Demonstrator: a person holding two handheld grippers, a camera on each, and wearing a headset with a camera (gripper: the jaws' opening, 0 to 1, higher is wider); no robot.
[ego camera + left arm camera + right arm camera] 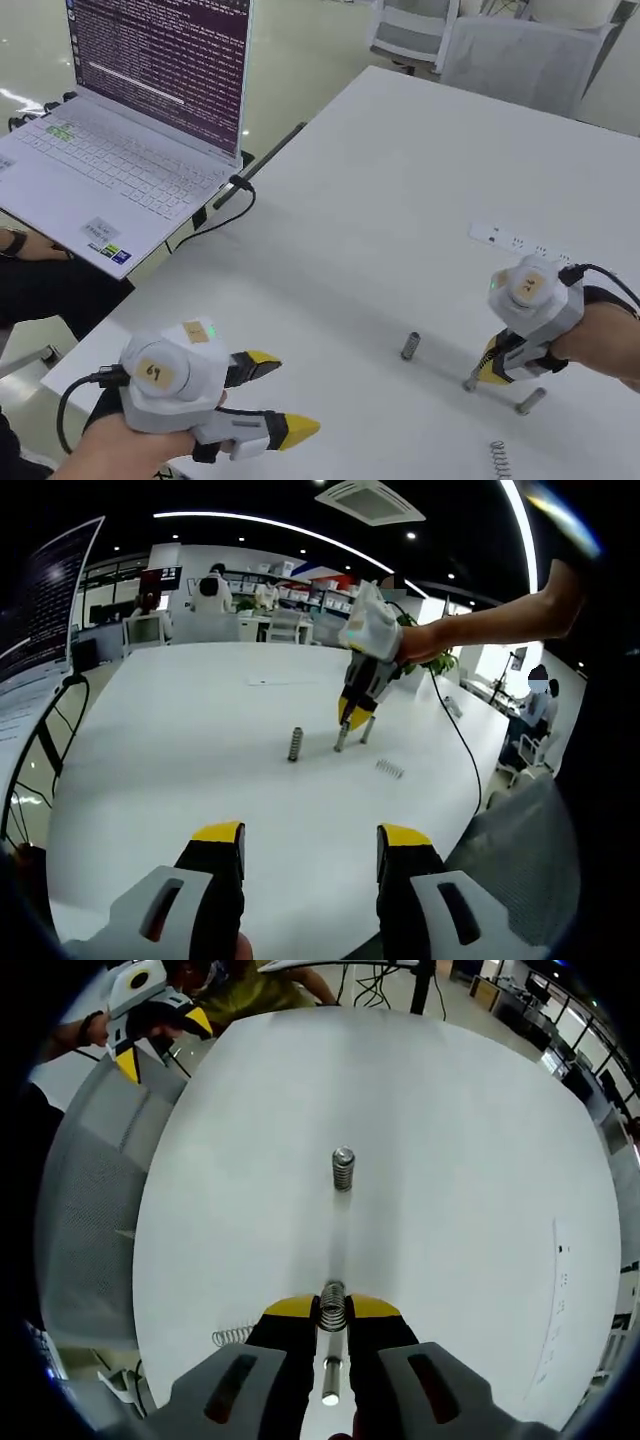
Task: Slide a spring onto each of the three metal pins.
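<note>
My right gripper [333,1310] is shut on a spring [333,1303] that sits around a metal pin [329,1378]; the pin runs back between the fingers. In the head view this gripper [492,368] holds the pin's lower end [470,383] at the white table [400,180]. A second pin wrapped in a spring [410,346] [343,1168] [295,744] stands upright to its left. A bare pin [530,401] [367,730] lies flat beside the right gripper. A loose spring [500,458] [232,1336] [389,769] lies near the front edge. My left gripper [285,395] [310,840] hangs open and empty at the front left.
An open white laptop [120,150] sits off the table's left edge, with a black cable [225,215] running from it. A white power strip [510,242] lies at the far right. Chairs [500,45] stand beyond the far end.
</note>
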